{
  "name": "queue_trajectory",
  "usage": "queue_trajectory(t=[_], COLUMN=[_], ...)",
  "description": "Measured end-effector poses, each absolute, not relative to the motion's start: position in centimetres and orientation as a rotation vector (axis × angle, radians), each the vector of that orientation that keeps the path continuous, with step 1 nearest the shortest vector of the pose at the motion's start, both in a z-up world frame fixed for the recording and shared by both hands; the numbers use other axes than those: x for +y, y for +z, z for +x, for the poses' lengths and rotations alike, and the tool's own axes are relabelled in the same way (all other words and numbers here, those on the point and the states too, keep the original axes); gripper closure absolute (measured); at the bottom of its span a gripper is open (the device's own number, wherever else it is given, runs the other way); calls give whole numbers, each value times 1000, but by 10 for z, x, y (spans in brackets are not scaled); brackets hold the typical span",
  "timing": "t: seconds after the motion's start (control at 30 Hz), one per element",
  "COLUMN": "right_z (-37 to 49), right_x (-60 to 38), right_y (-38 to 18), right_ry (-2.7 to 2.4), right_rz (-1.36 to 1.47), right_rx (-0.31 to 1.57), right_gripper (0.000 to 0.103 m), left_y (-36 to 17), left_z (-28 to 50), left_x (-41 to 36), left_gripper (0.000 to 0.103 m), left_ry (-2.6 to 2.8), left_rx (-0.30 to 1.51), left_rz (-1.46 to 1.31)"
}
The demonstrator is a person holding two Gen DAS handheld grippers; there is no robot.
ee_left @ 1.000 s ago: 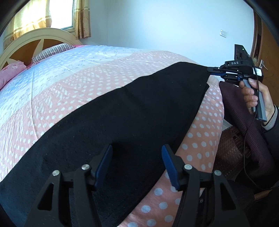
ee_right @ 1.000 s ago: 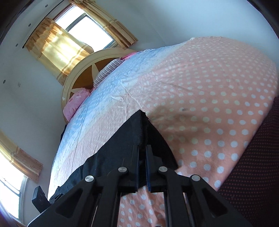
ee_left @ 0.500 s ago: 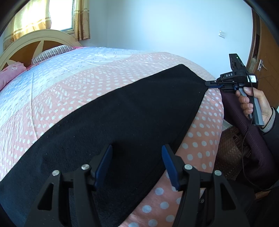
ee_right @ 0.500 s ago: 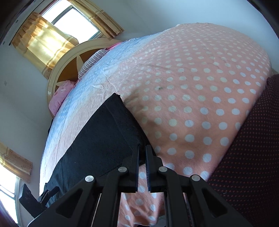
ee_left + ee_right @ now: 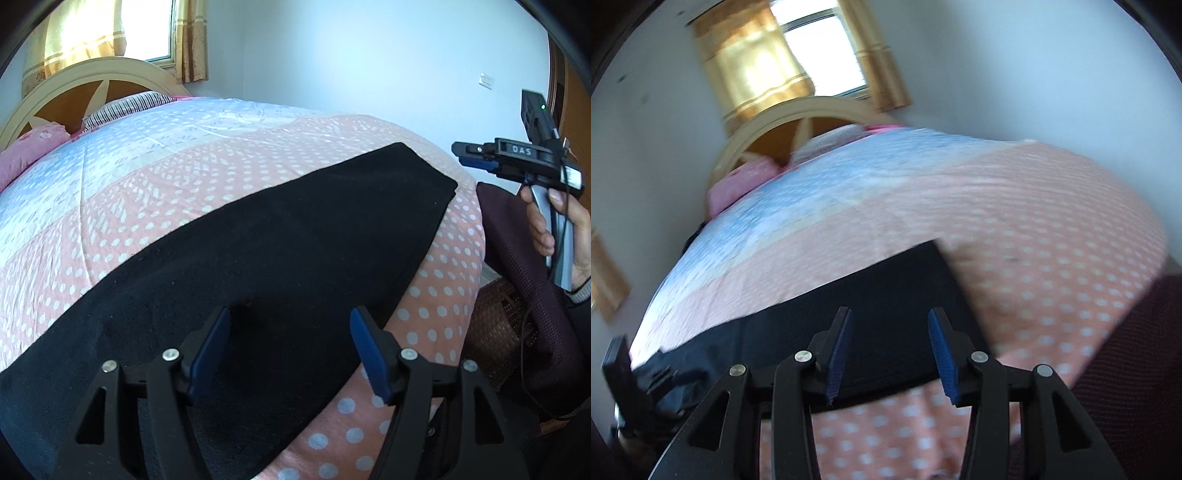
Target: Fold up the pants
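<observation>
The black pants [image 5: 258,258] lie flat in a long strip across the pink dotted bedspread [image 5: 147,192]. My left gripper [image 5: 290,343] is open and empty just above the near part of the pants. My right gripper [image 5: 890,350] is open and empty above the pants' far end [image 5: 886,295]. It also shows in the left wrist view [image 5: 476,157], held in a hand, just off the pants' corner and apart from it.
The bed's headboard [image 5: 92,88] and pillows [image 5: 33,147] are at the far left. A dark maroon garment [image 5: 524,266] and a wicker basket [image 5: 498,332] sit by the bed's right edge. A door [image 5: 576,110] is at the right.
My right gripper has opened and let go of the pants' corner, which now lies flat on the bed. The gripper has lifted and turned. My left gripper stayed open in place.
</observation>
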State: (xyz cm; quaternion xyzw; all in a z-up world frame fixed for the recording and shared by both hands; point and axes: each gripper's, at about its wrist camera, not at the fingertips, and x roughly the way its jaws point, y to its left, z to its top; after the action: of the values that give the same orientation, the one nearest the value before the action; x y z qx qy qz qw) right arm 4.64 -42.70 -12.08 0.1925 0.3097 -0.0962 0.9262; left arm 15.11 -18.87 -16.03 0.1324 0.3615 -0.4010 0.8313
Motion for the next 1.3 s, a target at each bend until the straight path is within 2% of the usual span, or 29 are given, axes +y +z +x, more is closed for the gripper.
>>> queue_trajectory(t=[0.2,0.3,0.47,0.7,0.9,1.07,1.3], right_z=[68,76,72,74,98,95,93], right_x=[-388,-392,-388,-352,-318,-295,-295], right_y=[-144,-167,-165,-138,-158,-168,-152], right_ry=[-88,-110,-117,-53,15,-19,41], right_rz=[290,285,244,237,201,64,112], right_rx=[747,872,878,776,850,893,873], right_gripper=[59,58,58,58,58,58,58], left_y=[-163,-164,-165,-165,-166,-164,-144], left_z=[150,150,149,148,149,148,145], left_x=[-192,-192,-193,-194,-192,-189,-136], left_gripper=[30,28,26,26,25,24,24], left_ry=[-846,-842,-835,-828,-827,-813,-698], left_rx=[758,751,747,744,741,746,695], left_rz=[303,307,317,316,312,307,256])
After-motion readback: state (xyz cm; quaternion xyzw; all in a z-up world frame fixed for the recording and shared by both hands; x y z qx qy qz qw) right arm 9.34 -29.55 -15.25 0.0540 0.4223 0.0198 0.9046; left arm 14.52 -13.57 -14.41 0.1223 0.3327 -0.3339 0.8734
